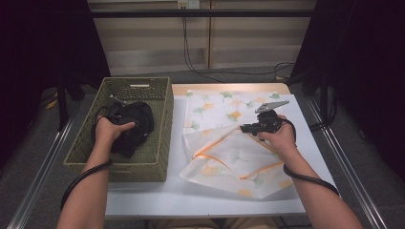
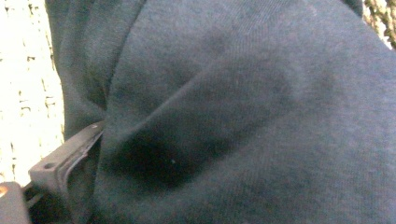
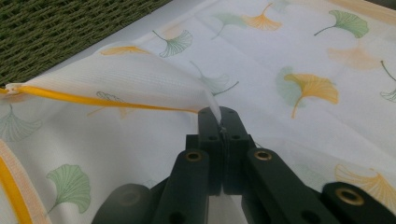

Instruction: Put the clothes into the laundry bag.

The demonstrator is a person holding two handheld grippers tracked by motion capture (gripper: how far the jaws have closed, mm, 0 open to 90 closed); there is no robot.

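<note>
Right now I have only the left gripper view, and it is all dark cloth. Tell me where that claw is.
Observer: The left claw is inside the basket at the table's left, against a dark garment.
Operator: Report the right claw.
Observer: The right claw is shut on a fold of leaf-print cloth.
Operator: Say where that cloth lies.
Observer: On the table beside the basket, the pinched fold raised off it.

No readable text, labels or numbers anywhere.
</note>
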